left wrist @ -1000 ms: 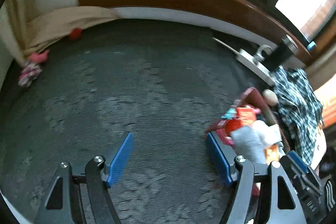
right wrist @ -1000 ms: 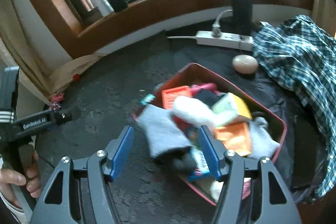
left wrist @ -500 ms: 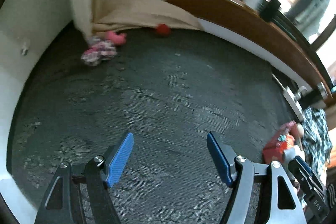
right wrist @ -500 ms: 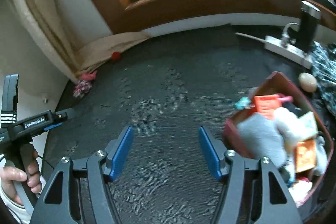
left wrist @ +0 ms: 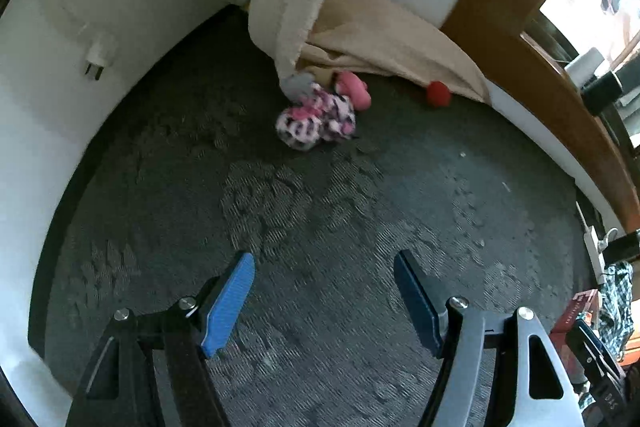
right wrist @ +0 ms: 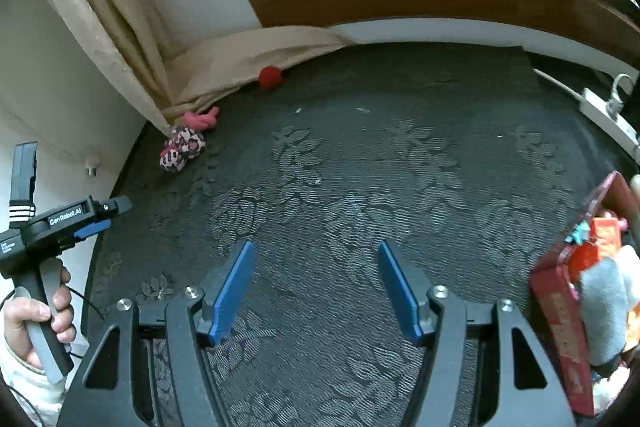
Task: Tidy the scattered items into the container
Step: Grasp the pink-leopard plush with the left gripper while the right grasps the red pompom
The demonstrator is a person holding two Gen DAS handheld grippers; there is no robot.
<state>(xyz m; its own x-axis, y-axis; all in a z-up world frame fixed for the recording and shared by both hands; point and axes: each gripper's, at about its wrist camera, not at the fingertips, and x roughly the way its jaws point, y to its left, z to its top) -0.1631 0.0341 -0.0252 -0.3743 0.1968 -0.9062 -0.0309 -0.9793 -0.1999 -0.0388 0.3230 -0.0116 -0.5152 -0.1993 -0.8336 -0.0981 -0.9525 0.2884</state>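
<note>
- Dark grey carpet (left wrist: 320, 227), woven with a raised leaf pattern, is carrying everything in this corner of the floor.
- Sitting near the carpet's far edge, at the foot of the beige curtain (left wrist: 288, 7), are the loose things: a crumpled pink, black and white spotted cloth (left wrist: 314, 123), a plain pink soft piece (left wrist: 354, 95) touching it from behind, and a small round red ball (left wrist: 438, 93) a little to the right, beside the curtain's trailing hem.
- Standing at the carpet's right edge is the red box (right wrist: 560, 307), already piled high with soft and boxy things, a grey sock (right wrist: 604, 303) bulging over its rim.
- Both tools are hanging over bare carpet: the left hand-held gripper (left wrist: 324, 303) is holding its blue ribbed pads wide apart with nothing between them, and the right hand-held gripper (right wrist: 314, 291) is likewise spread and empty.
- Judging by this, the work is sitting between a drop at the box and a fetch from the curtain corner, with three pieces lying outside.
- Picking up next is calling for a long reach to the far edge; the limp cloth is likely needing a pinch on a bunched fold, while the ball may roll away from the pads.
</note>
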